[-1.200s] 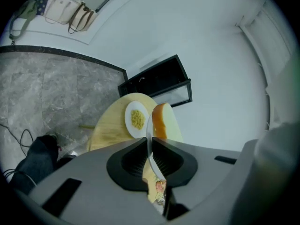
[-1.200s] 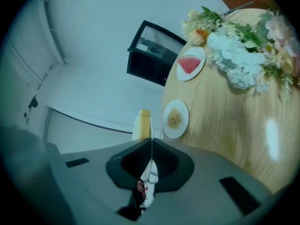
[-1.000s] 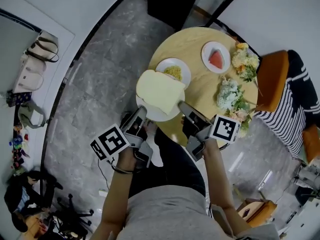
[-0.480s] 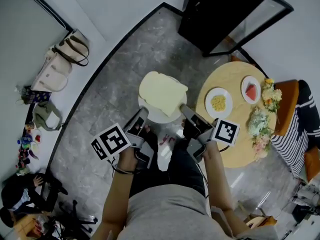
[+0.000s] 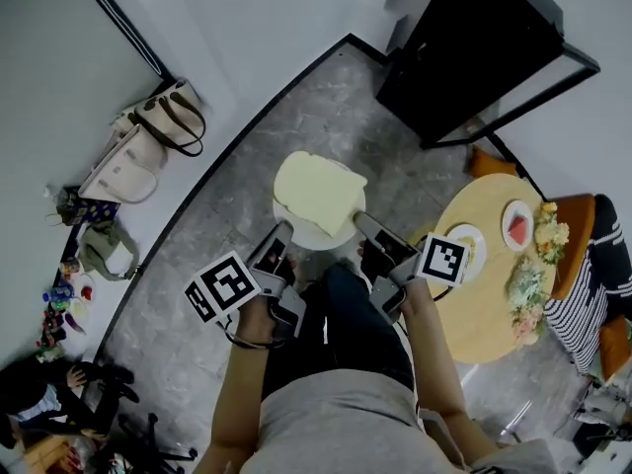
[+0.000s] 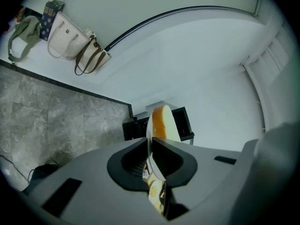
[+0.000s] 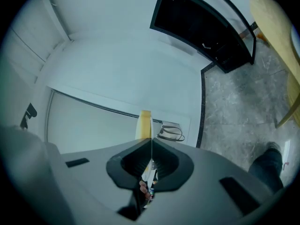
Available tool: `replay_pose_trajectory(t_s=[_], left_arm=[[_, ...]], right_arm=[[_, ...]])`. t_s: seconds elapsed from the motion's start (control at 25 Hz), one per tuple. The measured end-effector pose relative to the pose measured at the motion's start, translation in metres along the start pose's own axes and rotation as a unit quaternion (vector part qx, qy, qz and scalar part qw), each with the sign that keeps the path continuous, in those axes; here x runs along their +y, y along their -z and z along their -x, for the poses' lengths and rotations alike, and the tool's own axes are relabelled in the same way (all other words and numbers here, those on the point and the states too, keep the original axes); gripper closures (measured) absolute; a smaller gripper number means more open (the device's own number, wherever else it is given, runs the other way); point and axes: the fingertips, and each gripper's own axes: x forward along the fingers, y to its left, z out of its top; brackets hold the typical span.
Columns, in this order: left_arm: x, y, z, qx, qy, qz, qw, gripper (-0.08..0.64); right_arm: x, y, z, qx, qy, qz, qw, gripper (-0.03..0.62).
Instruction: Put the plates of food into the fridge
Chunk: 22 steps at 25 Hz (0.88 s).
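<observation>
A white plate (image 5: 308,229) carrying a pale yellow slab of food (image 5: 318,191) hangs over the grey floor, held edge-on from both sides. My left gripper (image 5: 280,232) is shut on the plate's left rim and my right gripper (image 5: 361,219) on its right rim. In the left gripper view the plate (image 6: 150,134) and its food (image 6: 162,123) stand between the closed jaws. The right gripper view shows the same plate (image 7: 151,146) and food (image 7: 144,124). A tall black fridge (image 5: 479,52) stands ahead to the right.
The round wooden table (image 5: 494,309) sits at the right with a plate of yellow food (image 5: 466,248), a plate of red food (image 5: 516,225) and flowers (image 5: 528,284). Bags (image 5: 138,151) lean on the left wall. An orange chair (image 5: 571,240) is behind the table.
The plate has been carried off the table and out over the floor. The table has slid to the right of the view and the black fridge has come closer ahead.
</observation>
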Motion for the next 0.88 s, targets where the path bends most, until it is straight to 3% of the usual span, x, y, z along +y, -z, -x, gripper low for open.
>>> replay_pose_trajectory(t_s=[0.24, 0.44, 0.64, 0.88], left_arm=[[-0.003, -0.049, -0.032, -0.001, -0.001, 0.010, 0.9999, 0.528], [-0.016, -0.099, -0.080, -0.004, -0.002, -0.001, 1.0000, 0.528], [-0.044, -0.146, -0.140, 0.008, 0.009, -0.024, 0.9996, 0.528], [-0.080, -0.174, -0.209, 0.045, 0.026, -0.032, 0.9981, 0.528]], right_arm=[[0.004, -0.037, -0.047, 0.006, -0.002, -0.006, 1.000, 0.574], [0.003, -0.091, -0.092, 0.002, -0.012, -0.006, 1.000, 0.574], [0.002, -0.157, -0.123, -0.029, -0.014, -0.012, 0.999, 0.574], [0.001, -0.229, -0.132, -0.076, -0.006, -0.018, 0.997, 0.574]])
